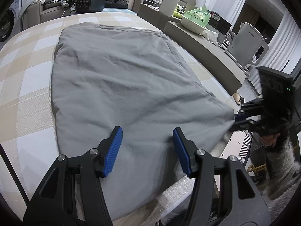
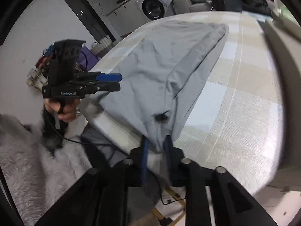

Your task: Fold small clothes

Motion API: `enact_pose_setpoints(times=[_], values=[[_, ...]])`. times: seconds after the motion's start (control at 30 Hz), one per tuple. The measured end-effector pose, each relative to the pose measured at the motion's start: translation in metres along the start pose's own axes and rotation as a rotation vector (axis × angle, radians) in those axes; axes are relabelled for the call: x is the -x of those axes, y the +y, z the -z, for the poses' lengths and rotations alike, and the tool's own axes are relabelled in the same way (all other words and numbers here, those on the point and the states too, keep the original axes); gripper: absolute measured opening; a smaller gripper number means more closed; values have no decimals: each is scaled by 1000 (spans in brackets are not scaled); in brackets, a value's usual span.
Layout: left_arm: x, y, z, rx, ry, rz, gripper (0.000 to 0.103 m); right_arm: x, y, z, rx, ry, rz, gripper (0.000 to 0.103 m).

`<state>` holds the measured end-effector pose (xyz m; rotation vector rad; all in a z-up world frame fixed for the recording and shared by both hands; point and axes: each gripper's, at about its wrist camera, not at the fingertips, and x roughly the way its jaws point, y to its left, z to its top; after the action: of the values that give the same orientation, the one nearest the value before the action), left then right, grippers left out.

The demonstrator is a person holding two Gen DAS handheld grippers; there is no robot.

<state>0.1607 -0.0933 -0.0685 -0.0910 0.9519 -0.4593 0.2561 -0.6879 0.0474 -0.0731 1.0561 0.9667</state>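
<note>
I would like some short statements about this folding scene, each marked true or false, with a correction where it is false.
1. The grey garment lies on a checked tablecloth. True.
2. The left gripper is clamped on the garment. False: its blue pads stand apart above the cloth and hold nothing.
3. The right gripper has a corner of the garment between its pads. True.
4. A washing machine stands in the background. True.
5. The dark appliance at the far end of the table shows green digits. False: its display is red.
</note>
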Motion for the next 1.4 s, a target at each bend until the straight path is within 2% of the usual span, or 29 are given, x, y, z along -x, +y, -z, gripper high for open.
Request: enact_pose_setpoints(times=[0.03,0.1,0.2,0.3,0.4,0.47,0.5,0.53,0.63,0.7,0.73,0.83,0.9,0.97,1.03,1.07,1.1,1.13,1.23,1.3,1.4], values=[[2,-2,0,-2,0,1,52,7,8,3,5,-31,11,32],[9,-11,0,-14,-13,28,52,17,15,5,-4,-97,39,34],[9,-35,-5,-70,-35,78,55,23,12,-2,-129,-223,36,34],[-10,-61,-7,-131,-15,123,55,-2,-3,-10,-243,-214,59,34],[-34,-76,-3,-153,25,115,55,-22,-26,-15,-367,-180,12,34],[-37,-81,2,-181,11,97,60,-28,-26,-17,-373,-204,14,30],[-37,-84,4,-203,10,95,62,-28,-27,-18,-369,-217,23,14],[-37,-87,5,-221,11,87,63,-28,-25,-21,-360,-225,32,11],[-37,-93,9,-251,12,64,63,-23,-20,-26,-350,-250,76,9],[-38,-96,9,-268,13,52,64,-29,-23,-24,-365,-227,121,10],[-39,-97,10,-272,13,51,64,-35,-24,-22,-371,-208,156,10],[-34,-96,10,-262,21,53,64,-29,-20,-19,-365,-231,142,17],[-24,-89,9,-228,17,94,64,-16,-17,-14,-369,-278,118,17],[-14,-80,4,-182,-22,130,64,-7,-13,-10,-352,-311,95,18],[-13,-73,-1,-149,-54,108,64,-5,-13,-7,-334,-299,105,19],[-18,-71,-3,-147,-43,90,64,-16,-14,-8,-328,-233,161,19],[-24,-69,-4,-148,-20,59,64,-19,-16,-8,-331,-208,183,20],[-32,-67,-3,-156,11,19,64,-19,-19,-8,-342,-211,177,24],[-28,-68,0,-201,17,11,64,-9,-22,-11,-364,-263,171,36],[-20,-63,-2,-194,12,26,64,-7,-25,-21,-360,-301,197,37],[-2,-38,-12,-109,-37,41,64,-15,-39,-50,-376,-317,227,37]])
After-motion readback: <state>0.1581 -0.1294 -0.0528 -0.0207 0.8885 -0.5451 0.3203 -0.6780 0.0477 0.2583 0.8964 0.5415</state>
